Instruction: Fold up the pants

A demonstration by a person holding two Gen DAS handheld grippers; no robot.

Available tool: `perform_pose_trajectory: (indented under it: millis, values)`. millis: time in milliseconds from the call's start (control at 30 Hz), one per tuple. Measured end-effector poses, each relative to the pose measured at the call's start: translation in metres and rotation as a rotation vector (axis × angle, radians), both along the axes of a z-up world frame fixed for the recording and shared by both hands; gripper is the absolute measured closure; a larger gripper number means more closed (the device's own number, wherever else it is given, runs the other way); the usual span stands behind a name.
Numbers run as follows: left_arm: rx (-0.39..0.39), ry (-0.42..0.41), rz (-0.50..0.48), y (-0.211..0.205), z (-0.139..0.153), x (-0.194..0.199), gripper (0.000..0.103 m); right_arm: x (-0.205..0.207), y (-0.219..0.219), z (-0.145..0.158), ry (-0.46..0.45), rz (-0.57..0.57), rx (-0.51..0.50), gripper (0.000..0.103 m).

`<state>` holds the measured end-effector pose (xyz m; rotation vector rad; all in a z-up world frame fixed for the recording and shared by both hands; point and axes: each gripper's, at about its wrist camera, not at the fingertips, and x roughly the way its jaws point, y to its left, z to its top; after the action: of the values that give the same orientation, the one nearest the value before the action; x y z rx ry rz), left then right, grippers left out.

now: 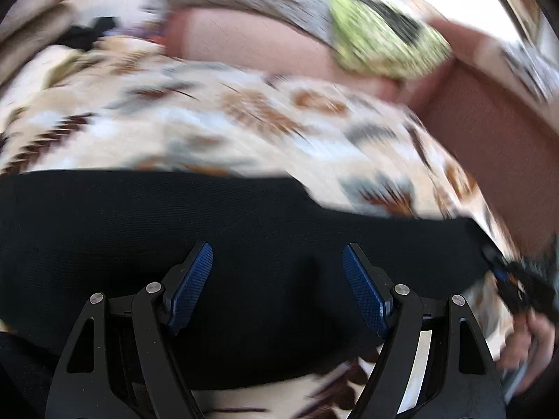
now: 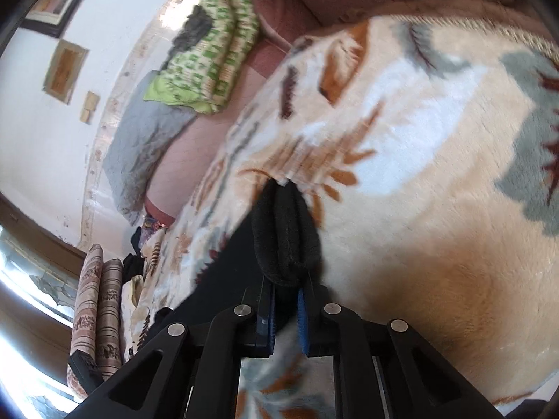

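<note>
Black pants (image 1: 209, 230) lie as a wide band across a cream blanket with a leaf pattern (image 1: 216, 122). My left gripper (image 1: 277, 262) is open just above the black cloth, its blue pads (image 1: 194, 282) spread wide and holding nothing. My right gripper (image 2: 287, 293) is shut on a bunched fold of the black pants (image 2: 284, 234), which sticks out past the fingertips over the blanket (image 2: 419, 146). The right gripper and the hand holding it also show at the right edge of the left wrist view (image 1: 517, 282). The view is blurred by motion.
A green patterned cloth (image 2: 209, 56) and a grey pillow (image 2: 146, 146) lie on the pink sheet (image 1: 251, 45) at the head of the bed. Brown striped cushions (image 2: 101, 314) stand beside the bed. Pictures hang on the white wall (image 2: 66, 70).
</note>
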<state>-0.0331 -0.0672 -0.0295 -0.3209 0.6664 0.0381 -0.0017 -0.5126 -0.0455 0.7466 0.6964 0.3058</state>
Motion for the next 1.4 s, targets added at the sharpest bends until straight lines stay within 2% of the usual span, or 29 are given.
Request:
perform_pose_trajectory:
  millis: [67, 133, 167, 233, 333, 433, 600, 833, 1000, 1033, 1100, 1233, 1300, 1333, 1400]
  values:
    - [0.013, -0.037, 0.120, 0.022, 0.011, -0.007, 0.025, -0.001, 0.016, 0.015, -0.055, 0.042, -0.026, 0.094]
    - [-0.014, -0.045, 0.219, 0.042, 0.015, -0.012, 0.025, -0.003, 0.042, 0.029, -0.112, 0.111, -0.065, 0.094]
    - [-0.026, -0.042, 0.248, 0.048, 0.014, -0.013, 0.025, -0.003, 0.042, 0.029, -0.112, 0.111, -0.065, 0.094]
    - [-0.051, -0.010, 0.307, 0.058, 0.008, -0.014, 0.025, -0.005, 0.071, 0.038, -0.154, 0.193, -0.073, 0.094]
    - [-0.047, 0.033, 0.313, 0.056, -0.001, -0.010, 0.025, -0.008, 0.119, 0.047, -0.204, 0.331, -0.073, 0.094]
    - [-0.056, 0.028, 0.325, 0.057, -0.002, -0.012, 0.025, -0.017, 0.175, 0.052, -0.267, 0.497, -0.099, 0.094]
    - [-0.070, -0.011, 0.409, 0.070, 0.003, -0.024, 0.026, -0.023, 0.250, 0.040, -0.263, 0.648, -0.201, 0.094]
    - [-0.064, 0.005, 0.390, 0.071, 0.000, -0.020, 0.025, -0.017, 0.299, 0.009, -0.176, 0.698, -0.414, 0.093]
    - [-0.058, 0.005, 0.394, 0.069, 0.000, -0.019, 0.025, -0.018, 0.299, 0.002, -0.198, 0.725, -0.436, 0.092]
    - [-0.057, 0.006, 0.393, 0.069, 0.000, -0.019, 0.025, -0.018, 0.300, 0.003, -0.201, 0.726, -0.445, 0.089]
    - [-0.053, 0.003, 0.391, 0.068, 0.000, -0.019, 0.025, -0.019, 0.304, 0.000, -0.208, 0.727, -0.448, 0.086]
    - [-0.055, -0.021, 0.352, 0.063, 0.004, -0.019, 0.025, -0.027, 0.303, 0.002, -0.238, 0.759, -0.371, 0.065]
    - [-0.066, -0.046, 0.322, 0.062, 0.008, -0.020, 0.025, -0.039, 0.300, 0.005, -0.250, 0.834, -0.339, 0.065]
    - [-0.068, -0.058, 0.299, 0.059, 0.011, -0.020, 0.025, -0.046, 0.298, 0.006, -0.246, 0.912, -0.308, 0.065]
    - [-0.064, -0.086, 0.215, 0.048, 0.021, -0.018, 0.025, -0.058, 0.288, 0.011, -0.266, 0.996, -0.295, 0.065]
